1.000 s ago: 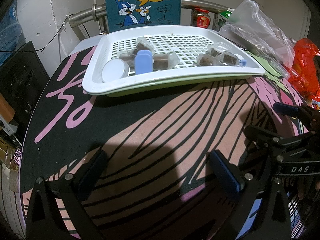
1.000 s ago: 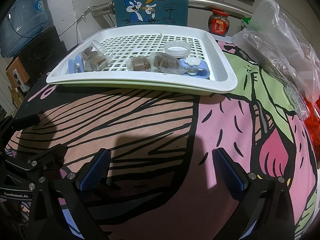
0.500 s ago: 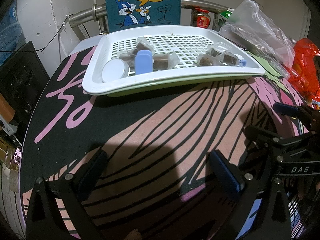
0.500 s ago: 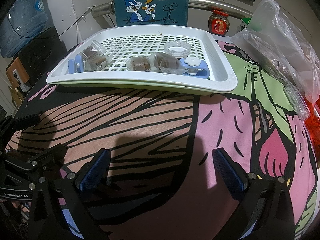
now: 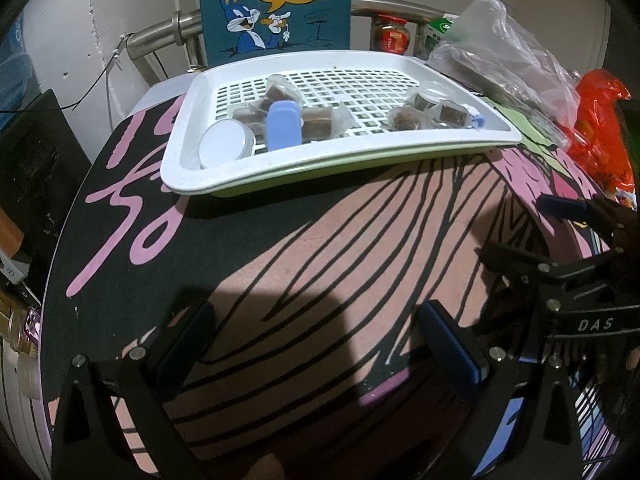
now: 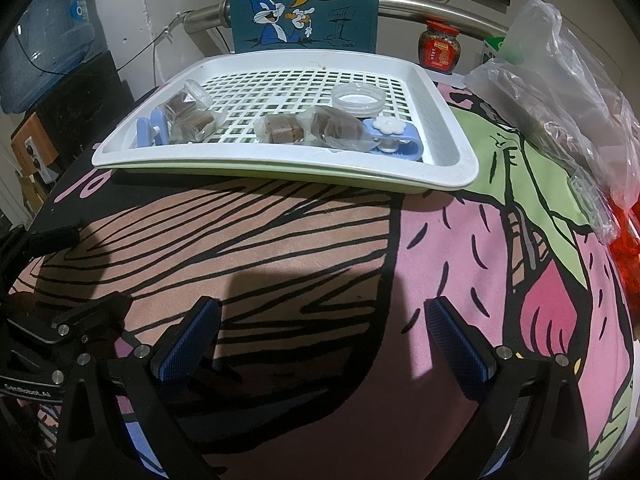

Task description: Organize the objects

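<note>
**Hovering short of the tray, both grippers empty**

Watching both feeds, I have the left gripper (image 5: 316,336) and the right gripper (image 6: 320,332) low in their frames, fingers spread wide with nothing between them, above the cartoon-printed cloth (image 6: 280,248). The white tray (image 6: 460,152) sits in the upper middle of each frame, well apart from both tools. In it lie several clear-wrapped brown snack packets (image 6: 280,130), a round white lid (image 5: 224,144), a blue case (image 5: 283,128), a clear round tub (image 6: 358,100) and a blue clip with a white flower (image 6: 390,134).

My worries from here: the packets are crowded against the case and the clip, so I judge a wide grab could catch two things at once or nudge a neighbour. The wrappers look slick and crinkly and may slip out of a pinch. The tray rests on a second green tray and could slide if I push its rim. The loose plastic bag (image 6: 560,80) at the right could snag.

Writing I can read: "WHAT'S UP DOC?" on the blue poster (image 6: 304,4), "DAS" on the right gripper in the left view, "GenRobot.AI" on the left gripper in the right view. The red jar's (image 6: 438,50) label is too small to read.
</note>
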### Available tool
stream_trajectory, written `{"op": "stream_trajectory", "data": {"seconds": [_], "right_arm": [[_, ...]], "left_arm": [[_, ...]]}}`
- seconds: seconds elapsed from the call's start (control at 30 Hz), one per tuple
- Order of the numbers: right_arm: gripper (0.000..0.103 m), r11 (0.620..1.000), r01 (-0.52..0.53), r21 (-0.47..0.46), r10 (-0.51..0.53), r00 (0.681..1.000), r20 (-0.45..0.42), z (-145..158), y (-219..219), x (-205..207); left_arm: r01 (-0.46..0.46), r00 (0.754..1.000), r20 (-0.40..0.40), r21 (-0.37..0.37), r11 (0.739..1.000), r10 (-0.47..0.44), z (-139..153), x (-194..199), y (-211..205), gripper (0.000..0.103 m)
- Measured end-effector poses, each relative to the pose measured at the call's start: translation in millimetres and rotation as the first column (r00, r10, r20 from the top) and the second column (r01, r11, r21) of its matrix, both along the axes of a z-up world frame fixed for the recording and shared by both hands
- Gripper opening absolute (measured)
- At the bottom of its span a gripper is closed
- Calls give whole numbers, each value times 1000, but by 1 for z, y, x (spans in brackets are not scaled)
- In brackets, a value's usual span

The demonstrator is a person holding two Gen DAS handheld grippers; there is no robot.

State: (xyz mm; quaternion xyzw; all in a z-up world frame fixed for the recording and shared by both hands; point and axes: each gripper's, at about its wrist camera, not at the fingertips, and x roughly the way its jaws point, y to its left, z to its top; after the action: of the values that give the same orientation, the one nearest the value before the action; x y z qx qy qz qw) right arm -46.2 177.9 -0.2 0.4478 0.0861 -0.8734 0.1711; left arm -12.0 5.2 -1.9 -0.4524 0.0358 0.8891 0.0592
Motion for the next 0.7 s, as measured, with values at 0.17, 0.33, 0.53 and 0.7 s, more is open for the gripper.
{"op": "stream_trajectory", "data": {"seconds": [0.17, 0.33, 0.53, 0.7], "right_arm": [[103, 1000, -18, 1, 18, 1000, 0, 0, -5, -3], [103, 1000, -17, 2, 17, 1000, 0, -1, -7, -3], [103, 1000, -17, 1, 17, 1000, 0, -1, -6, -3], [103, 1000, -17, 1, 17, 1000, 0, -1, -6, -3]], "left_arm": [[0, 1000, 0, 1, 1000, 0, 0, 0, 0, 103], [1, 1000, 0, 1, 1000, -1, 0, 0, -1, 103], [0, 1000, 0, 1, 1000, 0, 0, 0, -1, 103], [0, 1000, 0, 1, 1000, 0, 0, -1, -1, 103]]}}
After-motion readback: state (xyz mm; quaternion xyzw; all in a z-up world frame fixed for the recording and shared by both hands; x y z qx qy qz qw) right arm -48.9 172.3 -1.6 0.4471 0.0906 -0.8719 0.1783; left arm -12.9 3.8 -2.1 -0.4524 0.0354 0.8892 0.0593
